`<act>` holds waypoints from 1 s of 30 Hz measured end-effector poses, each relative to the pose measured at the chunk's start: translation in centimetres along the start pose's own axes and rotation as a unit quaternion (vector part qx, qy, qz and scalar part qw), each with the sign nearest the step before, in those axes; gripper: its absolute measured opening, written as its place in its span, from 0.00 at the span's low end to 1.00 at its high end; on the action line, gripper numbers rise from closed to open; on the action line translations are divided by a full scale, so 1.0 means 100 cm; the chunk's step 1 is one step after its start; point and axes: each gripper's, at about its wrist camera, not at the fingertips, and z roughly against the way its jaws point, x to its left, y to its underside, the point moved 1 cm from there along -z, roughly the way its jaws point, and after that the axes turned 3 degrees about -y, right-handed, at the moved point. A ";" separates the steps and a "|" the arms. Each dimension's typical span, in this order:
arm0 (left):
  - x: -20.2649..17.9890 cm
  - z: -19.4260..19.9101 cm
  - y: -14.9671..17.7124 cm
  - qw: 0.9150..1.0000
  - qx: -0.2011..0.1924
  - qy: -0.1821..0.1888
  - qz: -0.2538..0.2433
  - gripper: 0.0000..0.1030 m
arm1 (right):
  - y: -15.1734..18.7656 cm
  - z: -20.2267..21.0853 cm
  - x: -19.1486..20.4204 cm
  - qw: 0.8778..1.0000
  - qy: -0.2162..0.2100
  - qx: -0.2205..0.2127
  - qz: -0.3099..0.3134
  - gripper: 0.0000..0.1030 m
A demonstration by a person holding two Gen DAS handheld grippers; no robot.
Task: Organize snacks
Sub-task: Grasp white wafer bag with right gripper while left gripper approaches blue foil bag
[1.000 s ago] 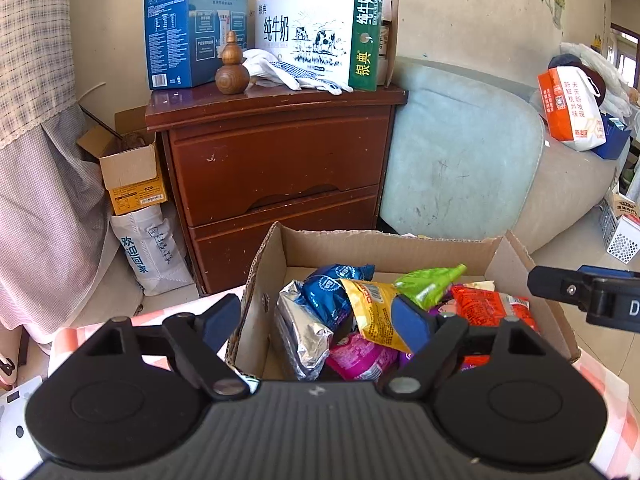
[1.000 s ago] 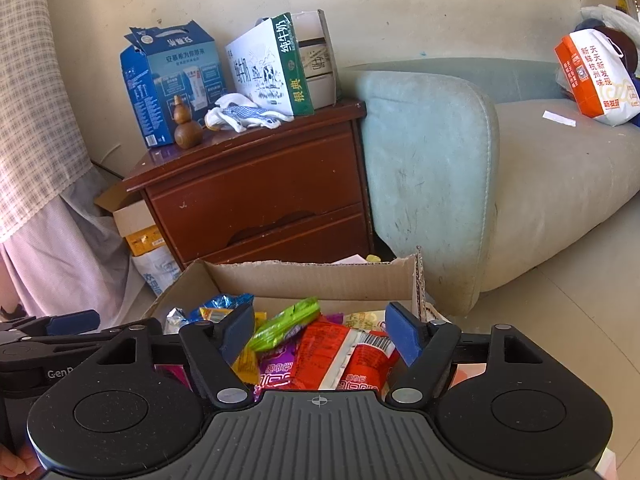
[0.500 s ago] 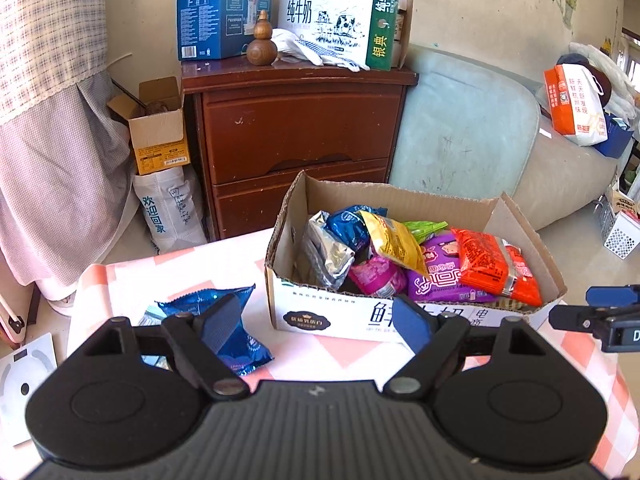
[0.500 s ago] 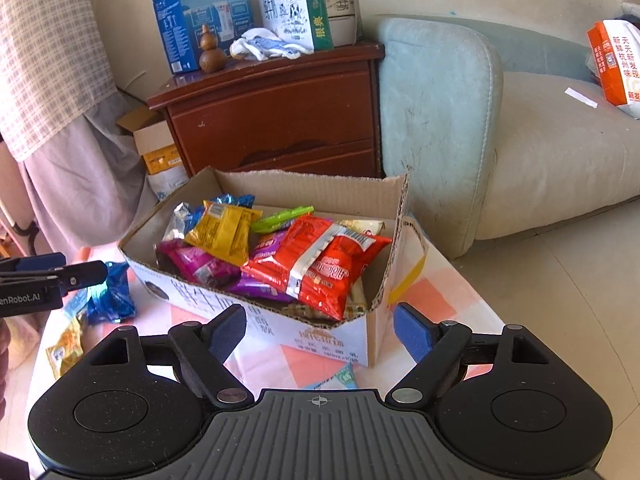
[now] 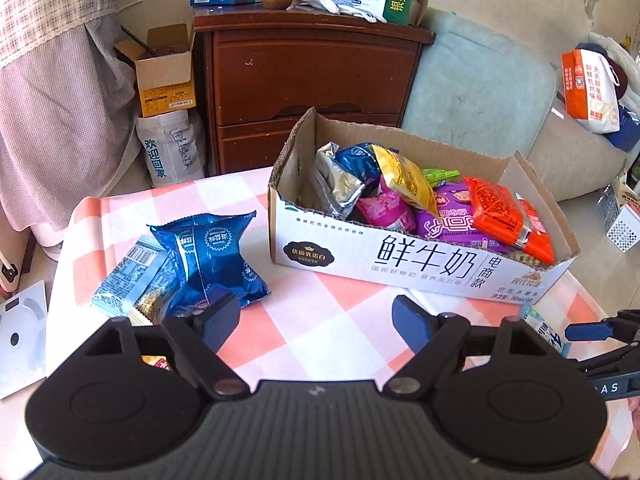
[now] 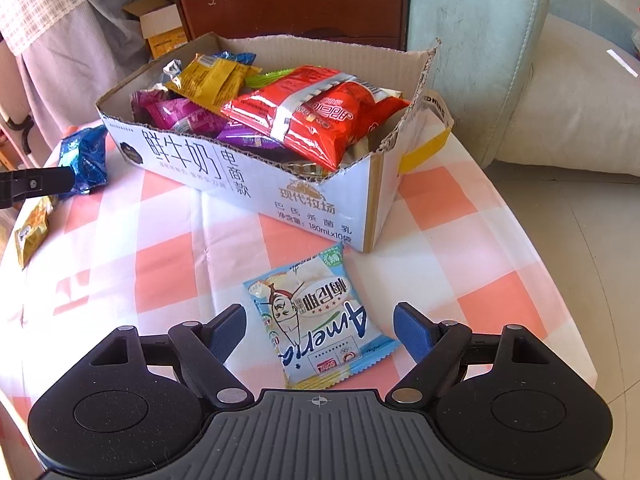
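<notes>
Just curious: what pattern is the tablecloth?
Pink-orange and white checks on the tablecloth, clearest from the right wrist.

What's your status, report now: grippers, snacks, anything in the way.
Both grippers, left and right, open and empty. Box full of snacks. White packet lies between right fingers; blue packet loose by left. Nothing in the way.

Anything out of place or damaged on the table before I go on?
Several snacks lie outside the cardboard box: a light blue packet between the open right gripper's fingers, and a dark blue packet over other packets near the open left gripper. The box's right end is torn, its flap hanging outward.
</notes>
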 end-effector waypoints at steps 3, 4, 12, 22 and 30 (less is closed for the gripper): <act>0.007 0.000 0.005 1.000 0.003 -0.001 0.003 0.80 | 0.004 -0.008 0.007 1.000 0.008 0.012 0.017 0.80; 0.011 0.000 0.006 1.000 0.001 -0.005 0.004 0.80 | 0.005 -0.009 0.010 1.000 0.014 0.014 0.023 0.79; 0.039 -0.002 0.008 0.999 -0.015 -0.040 0.025 0.80 | 0.006 -0.018 0.036 0.999 0.008 0.019 0.041 0.51; 0.063 -0.024 -0.008 0.995 -0.020 -0.074 0.065 0.80 | -0.007 -0.024 0.084 0.996 -0.044 0.016 0.070 0.48; 0.057 -0.049 -0.016 0.995 -0.012 -0.084 0.055 0.80 | -0.010 -0.031 0.105 0.994 -0.055 0.017 0.089 0.48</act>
